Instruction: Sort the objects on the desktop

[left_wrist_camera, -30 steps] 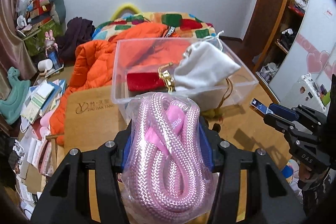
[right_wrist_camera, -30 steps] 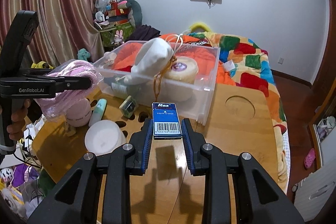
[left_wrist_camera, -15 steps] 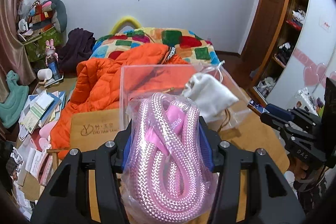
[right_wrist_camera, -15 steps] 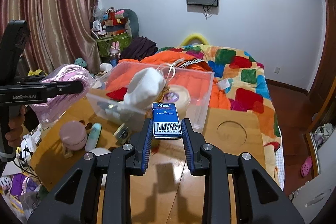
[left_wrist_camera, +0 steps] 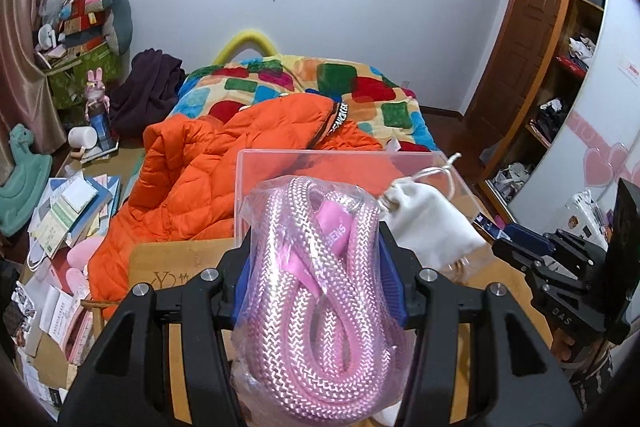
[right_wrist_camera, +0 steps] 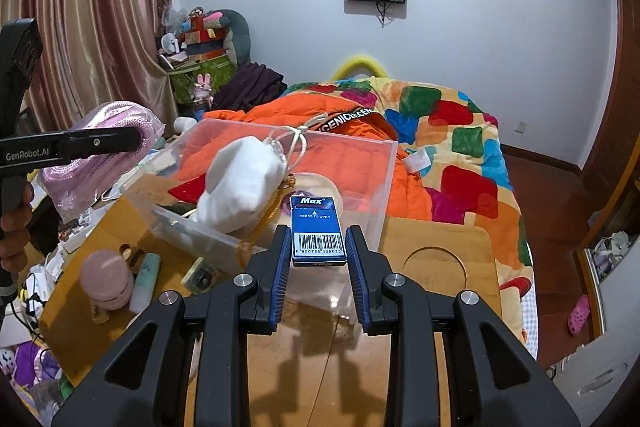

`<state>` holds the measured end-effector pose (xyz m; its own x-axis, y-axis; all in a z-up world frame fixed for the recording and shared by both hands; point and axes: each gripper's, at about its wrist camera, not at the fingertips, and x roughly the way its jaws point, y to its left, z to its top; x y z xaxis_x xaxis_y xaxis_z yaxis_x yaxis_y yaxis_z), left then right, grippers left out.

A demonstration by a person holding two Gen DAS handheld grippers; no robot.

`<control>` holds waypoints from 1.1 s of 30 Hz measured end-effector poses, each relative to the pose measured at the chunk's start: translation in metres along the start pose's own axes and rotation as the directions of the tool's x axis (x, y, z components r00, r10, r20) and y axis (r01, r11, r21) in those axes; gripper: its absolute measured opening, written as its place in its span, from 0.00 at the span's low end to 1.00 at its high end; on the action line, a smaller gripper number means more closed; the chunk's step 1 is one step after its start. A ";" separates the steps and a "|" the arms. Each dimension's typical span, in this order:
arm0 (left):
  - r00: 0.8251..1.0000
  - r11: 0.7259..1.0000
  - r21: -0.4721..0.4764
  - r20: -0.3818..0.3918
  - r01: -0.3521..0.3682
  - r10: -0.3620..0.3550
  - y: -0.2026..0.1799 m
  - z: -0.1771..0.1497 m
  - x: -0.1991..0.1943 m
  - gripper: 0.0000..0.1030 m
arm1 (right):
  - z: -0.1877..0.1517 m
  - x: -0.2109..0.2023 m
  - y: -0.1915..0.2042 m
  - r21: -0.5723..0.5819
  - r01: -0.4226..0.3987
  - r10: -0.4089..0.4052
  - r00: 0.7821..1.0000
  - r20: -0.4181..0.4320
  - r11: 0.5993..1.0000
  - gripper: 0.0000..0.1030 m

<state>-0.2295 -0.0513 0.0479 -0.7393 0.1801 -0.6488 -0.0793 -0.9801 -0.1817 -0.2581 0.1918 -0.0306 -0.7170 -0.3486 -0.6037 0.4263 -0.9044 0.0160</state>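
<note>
My left gripper is shut on a bagged coil of pink rope and holds it in the air in front of a clear plastic bin. The rope also shows at the left of the right wrist view. My right gripper is shut on a small blue Max box with a barcode, held above the wooden table just before the bin. A white drawstring pouch lies in the bin over a red item and a tape roll.
On the table left of the bin lie a pink round case, a pale green tube and a small square object. A bed with an orange jacket and a patterned quilt lies behind. Books clutter the floor at left.
Both grippers have risen and drawn back from the bin, each keeping its object. The bin now sits lower and farther in both views.
</note>
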 end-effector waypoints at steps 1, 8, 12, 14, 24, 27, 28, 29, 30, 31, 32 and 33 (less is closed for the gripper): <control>1.000 1.000 -0.003 -0.004 -0.001 0.001 0.001 0.001 0.004 0.51 | 0.000 0.001 0.000 0.001 0.002 -0.002 1.000 -0.002 1.000 0.24; 0.999 0.999 0.015 -0.018 -0.049 0.049 0.003 0.006 0.030 0.51 | 0.002 0.016 0.000 -0.032 0.035 -0.035 0.999 -0.017 0.999 0.24; 0.997 0.997 0.031 -0.017 -0.070 0.071 0.003 0.012 0.041 0.51 | 0.003 0.022 -0.001 -0.033 0.033 -0.034 0.999 -0.028 0.999 0.24; 0.996 0.995 0.038 -0.015 -0.087 0.088 0.003 0.016 0.046 0.51 | 0.003 0.025 -0.001 -0.040 0.034 -0.035 0.999 -0.031 0.999 0.24; 0.991 0.992 0.054 -0.063 -0.111 0.114 0.006 0.024 0.081 0.51 | 0.001 0.032 0.003 -0.054 0.026 -0.029 0.998 -0.057 0.998 0.24; 0.989 0.992 0.060 -0.085 -0.115 0.120 0.005 0.020 0.090 0.51 | 0.001 0.033 0.006 -0.076 0.036 -0.040 0.997 -0.061 0.996 0.24; 0.989 0.991 0.063 -0.089 -0.117 0.122 0.004 0.019 0.093 0.51 | 0.002 0.033 0.007 -0.084 0.040 -0.045 0.997 -0.063 0.996 0.24; 0.988 0.990 0.067 -0.093 -0.121 0.127 0.004 0.018 0.095 0.51 | 0.002 0.033 0.008 -0.089 0.043 -0.049 0.997 -0.064 0.995 0.24; 0.986 0.990 0.071 -0.097 -0.126 0.132 0.003 0.016 0.097 0.51 | 0.002 0.034 0.009 -0.097 0.048 -0.054 0.997 -0.063 0.994 0.24; 0.986 0.989 0.076 -0.097 -0.128 0.135 0.002 0.016 0.098 0.51 | 0.002 0.034 0.010 -0.103 0.054 -0.060 0.996 -0.061 0.993 0.24; 0.985 0.987 0.086 -0.095 -0.136 0.144 0.000 0.015 0.099 0.51 | 0.002 0.034 0.010 -0.110 0.058 -0.065 0.996 -0.060 0.992 0.24; 0.984 0.985 0.095 -0.094 -0.142 0.151 -0.002 0.015 0.099 0.51 | 0.002 0.033 0.011 -0.114 0.062 -0.069 0.996 -0.058 0.991 0.24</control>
<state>-0.3126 -0.0331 -0.0050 -0.6764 0.0369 -0.7356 -0.0368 -0.9992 -0.0163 -0.2782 0.1694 -0.0485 -0.7117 -0.2703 -0.6484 0.4410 -0.8904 -0.1128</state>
